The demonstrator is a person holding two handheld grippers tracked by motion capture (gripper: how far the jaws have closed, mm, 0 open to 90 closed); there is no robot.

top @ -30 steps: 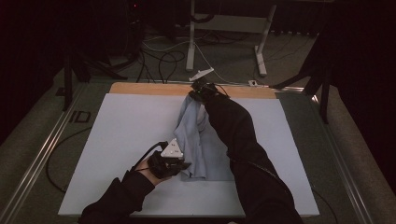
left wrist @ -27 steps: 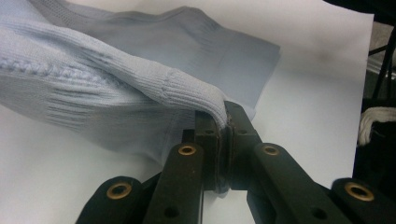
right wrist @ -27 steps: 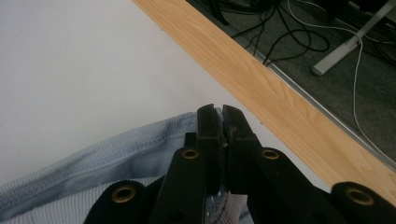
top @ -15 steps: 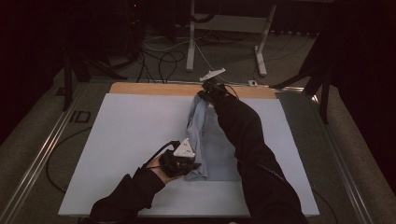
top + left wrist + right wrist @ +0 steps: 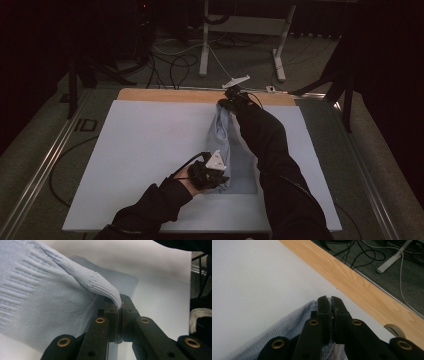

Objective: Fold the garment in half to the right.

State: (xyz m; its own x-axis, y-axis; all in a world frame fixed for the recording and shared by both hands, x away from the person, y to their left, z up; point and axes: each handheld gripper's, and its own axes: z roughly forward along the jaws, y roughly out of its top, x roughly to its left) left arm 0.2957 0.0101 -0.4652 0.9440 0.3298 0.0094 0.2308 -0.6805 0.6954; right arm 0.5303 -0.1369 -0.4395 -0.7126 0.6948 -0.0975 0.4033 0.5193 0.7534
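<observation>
White tabletop (image 5: 135, 150): sweater (image 5: 222, 135) center-right, wide room left.

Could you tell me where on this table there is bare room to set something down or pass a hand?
The widest free patch is the white sheet left of the light blue sweater, from the wooden strip down to the near edge. A narrower strip lies right of the right sleeve. The middle is crowded: both claws, left and right, grip the sweater.
</observation>
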